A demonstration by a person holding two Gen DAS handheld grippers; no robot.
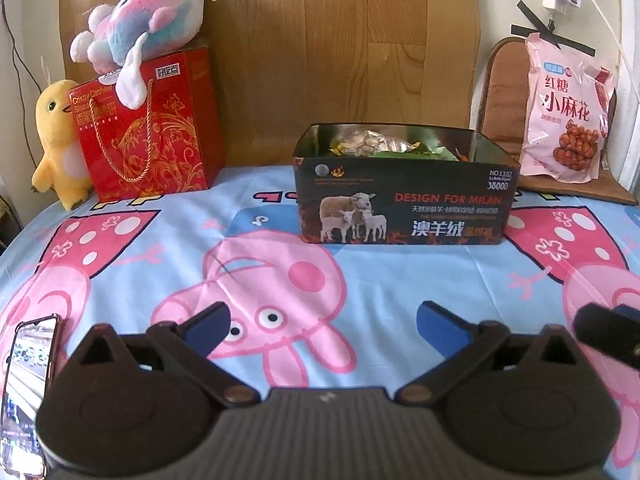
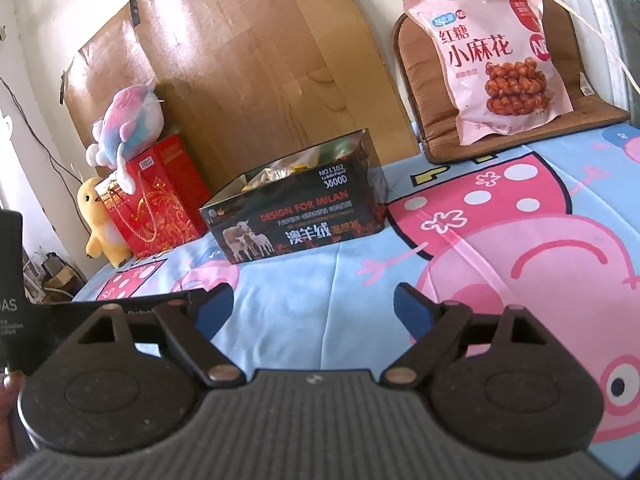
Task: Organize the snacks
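A black open-topped box (image 1: 404, 204) with sheep pictures stands on the cartoon-print cloth (image 1: 280, 264), with several wrapped snacks (image 1: 376, 142) inside. The same box (image 2: 296, 216) shows left of centre in the right wrist view. A pink snack bag (image 1: 564, 108) leans on a brown chair cushion at the far right, and the bag (image 2: 496, 60) is upright there. My left gripper (image 1: 320, 324) is open over the cloth, well short of the box, nothing between its blue pads. My right gripper (image 2: 314, 304) is open too, empty, to the right of the left one.
A red gift bag (image 1: 152, 128) stands at the back left with a pink-blue plush (image 1: 148, 12) on top and a yellow plush chick (image 1: 56, 136) beside it. A wooden board (image 1: 320, 40) leans on the wall behind. A phone (image 1: 28, 392) lies at the near left.
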